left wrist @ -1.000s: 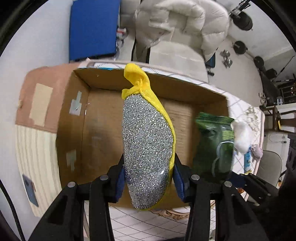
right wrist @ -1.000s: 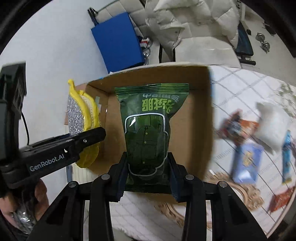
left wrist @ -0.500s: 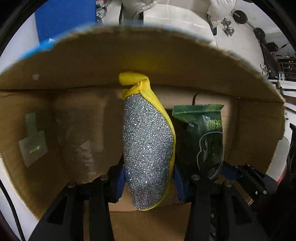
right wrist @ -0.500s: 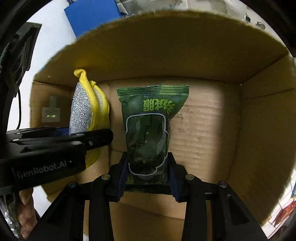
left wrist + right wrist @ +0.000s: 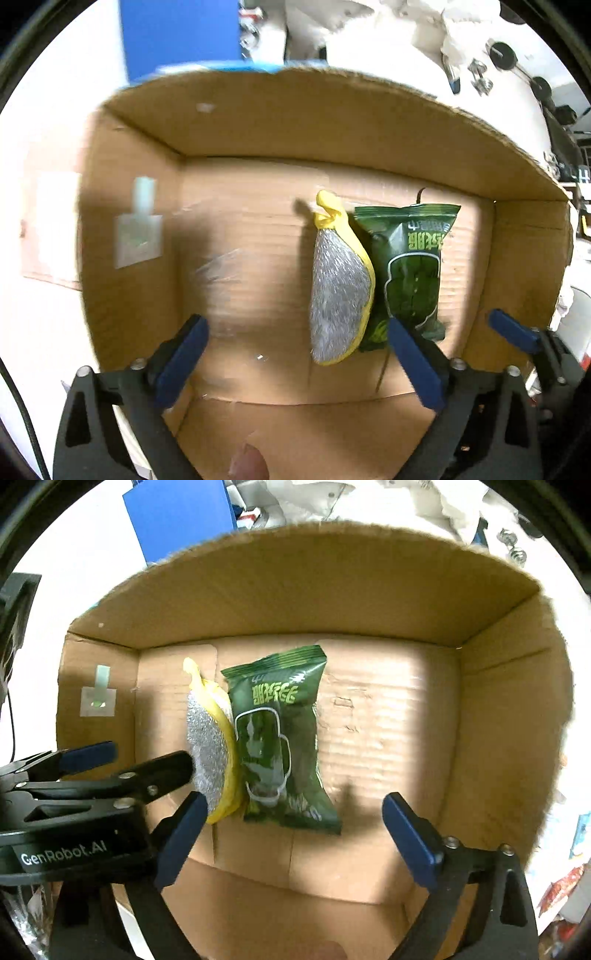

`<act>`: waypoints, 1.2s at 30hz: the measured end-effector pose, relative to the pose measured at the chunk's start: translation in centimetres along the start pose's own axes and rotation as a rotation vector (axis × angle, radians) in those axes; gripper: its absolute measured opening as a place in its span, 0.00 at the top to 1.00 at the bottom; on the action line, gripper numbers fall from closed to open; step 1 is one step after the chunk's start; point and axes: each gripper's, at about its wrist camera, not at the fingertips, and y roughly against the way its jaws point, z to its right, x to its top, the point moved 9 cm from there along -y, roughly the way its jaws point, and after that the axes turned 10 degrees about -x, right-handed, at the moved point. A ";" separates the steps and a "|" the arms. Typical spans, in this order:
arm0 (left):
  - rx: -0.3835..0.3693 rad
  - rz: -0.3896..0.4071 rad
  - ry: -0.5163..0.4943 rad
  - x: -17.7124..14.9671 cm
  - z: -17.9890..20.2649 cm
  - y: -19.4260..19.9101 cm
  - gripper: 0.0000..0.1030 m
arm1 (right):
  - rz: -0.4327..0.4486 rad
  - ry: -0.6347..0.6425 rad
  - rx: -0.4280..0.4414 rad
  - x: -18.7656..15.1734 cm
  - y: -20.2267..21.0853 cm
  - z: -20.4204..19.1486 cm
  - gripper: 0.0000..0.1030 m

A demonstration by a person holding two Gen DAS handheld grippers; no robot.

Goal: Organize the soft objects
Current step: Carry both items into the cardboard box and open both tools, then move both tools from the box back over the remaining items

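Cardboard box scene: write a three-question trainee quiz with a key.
1. True or false: the left gripper is open.
2. On the box floor, which side of the green packet is the sponge on in the right wrist view? A. left B. right C. underneath
3. Fill in: the right gripper holds ____.

Key: 1. true. 2. A; the two lie side by side, touching. 3. nothing; its jaws are spread above the packet.

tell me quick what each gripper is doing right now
Left gripper: open, holding nothing.
Right gripper: open, holding nothing.
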 end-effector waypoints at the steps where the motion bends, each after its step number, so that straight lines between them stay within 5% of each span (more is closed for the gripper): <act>1: 0.004 0.016 0.002 -0.7 -0.2 0.6 0.02 | 0.016 0.005 -0.018 -0.3 0.6 0.0 0.00; 12: 0.013 0.206 -0.013 -6.9 -0.9 7.9 0.01 | 0.161 0.040 -0.098 -4.8 8.1 1.4 0.00; 23: -0.014 0.292 -0.052 -7.1 7.2 11.4 0.00 | 0.246 -0.010 0.027 -10.0 15.3 4.8 0.00; 29: -0.035 0.319 -0.116 -7.0 16.8 12.2 0.01 | 0.282 -0.175 0.054 -11.9 18.6 16.4 0.00; 36: 0.062 0.186 -0.241 -5.9 27.9 2.8 0.01 | 0.139 -0.387 0.074 -10.9 13.9 32.7 0.00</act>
